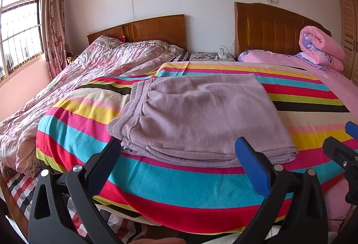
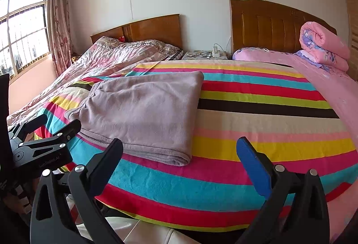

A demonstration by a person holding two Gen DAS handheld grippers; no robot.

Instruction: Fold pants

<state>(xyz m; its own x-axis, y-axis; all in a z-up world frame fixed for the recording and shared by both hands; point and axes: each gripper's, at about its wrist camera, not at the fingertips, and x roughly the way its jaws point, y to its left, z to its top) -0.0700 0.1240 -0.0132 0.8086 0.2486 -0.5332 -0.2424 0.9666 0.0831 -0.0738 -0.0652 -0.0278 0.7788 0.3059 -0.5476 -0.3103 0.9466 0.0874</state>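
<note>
The mauve fleece pants [image 1: 197, 114] lie folded in a flat stack on the striped blanket [image 1: 156, 181], waistband at the left. They also show in the right wrist view [image 2: 143, 114], left of centre. My left gripper [image 1: 179, 147] is open and empty, just in front of the stack's near edge. My right gripper [image 2: 179, 150] is open and empty, in front of the stack's right near corner. The right gripper shows at the right edge of the left wrist view [image 1: 344, 145]; the left gripper shows at the left in the right wrist view [image 2: 44, 132].
A rumpled floral quilt [image 1: 89, 69] lies to the left. A pink sheet [image 2: 331, 87] and a rolled pink quilt [image 2: 322, 47] lie at the right by the headboard. A bedside table [image 1: 210, 56] with small items stands between the two headboards.
</note>
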